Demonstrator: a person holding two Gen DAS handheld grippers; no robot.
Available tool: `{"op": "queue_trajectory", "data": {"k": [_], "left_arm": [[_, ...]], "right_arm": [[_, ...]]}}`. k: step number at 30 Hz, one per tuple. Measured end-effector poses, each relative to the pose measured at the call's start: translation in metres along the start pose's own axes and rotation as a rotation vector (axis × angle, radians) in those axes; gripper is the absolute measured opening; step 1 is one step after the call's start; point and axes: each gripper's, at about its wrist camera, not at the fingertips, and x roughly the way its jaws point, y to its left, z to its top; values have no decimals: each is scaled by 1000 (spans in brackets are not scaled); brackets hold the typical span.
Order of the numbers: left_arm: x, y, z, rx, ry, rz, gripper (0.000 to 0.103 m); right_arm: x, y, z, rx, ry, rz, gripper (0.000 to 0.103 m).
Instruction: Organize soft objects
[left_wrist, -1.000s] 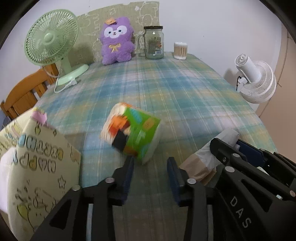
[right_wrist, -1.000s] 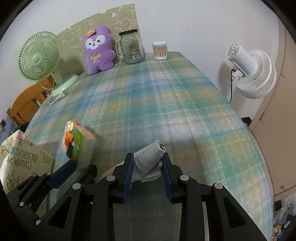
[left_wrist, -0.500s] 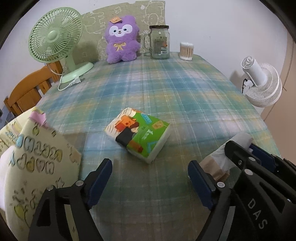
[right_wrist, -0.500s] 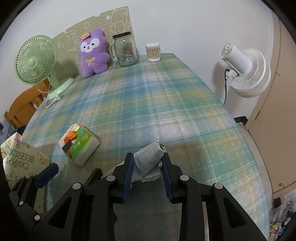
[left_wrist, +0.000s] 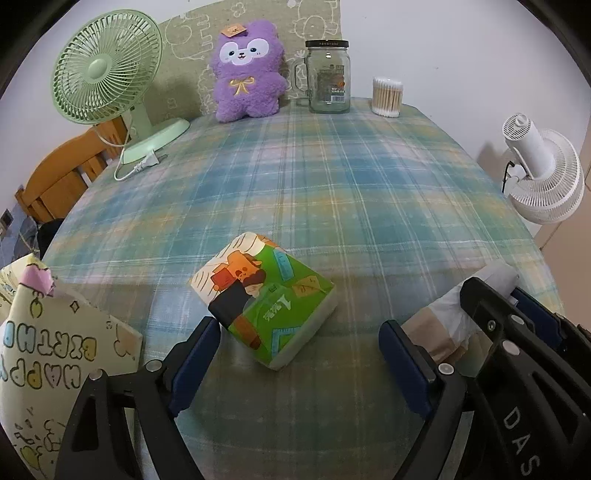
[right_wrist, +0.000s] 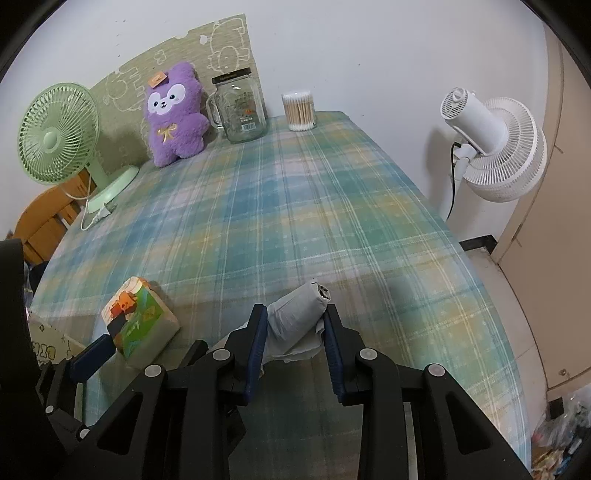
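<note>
From the left wrist view, the left gripper has its jaws wide apart and holds nothing. The tissue pack, with its green and orange wrapper, lies flat on the plaid worktop just ahead of the jaws, near the left one. To the left stands a cream gift bag with birthday letters on it. At the right edge the right gripper shows, with pale soft material pressed between its pads. Far at the back a purple plush toy leans against the wall, beside a glass jar, a cotton swab box and a green fan.

From the right wrist view, the right gripper is clamped on a grey rolled bundle, maybe a folded cloth or a bag; I cannot say which. It hangs above the near part of the worktop. The tissue pack lies to the left, close to the gift bag.

I judge that the task is only partly done: one soft thing is in the grip, the tissue pack lies free, and the plush toy waits untouched at the back. Where they should all go, the pictures do not tell.
</note>
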Motion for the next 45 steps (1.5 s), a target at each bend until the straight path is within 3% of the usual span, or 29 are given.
{"op": "queue_trajectory", "data": {"k": [10,15,19,30,45], "left_arm": [[9,4,5,-18,-16,-16,90],[6,3,6,-8,-24,-57,72],[4,0,6,21,-41,-67,49],[2,-4,5,55,-51,-63,36],[-11,-2,-12,69,-48,-55,7]], "right_arm": [[11,1,5,8,7,14,33],[11,0,4,17,7,19,32],[11,-2,4,25,10,11,32],[10,-2,2,23,11,16,32],[-4,-1,-17,35,17,12,32]]}}
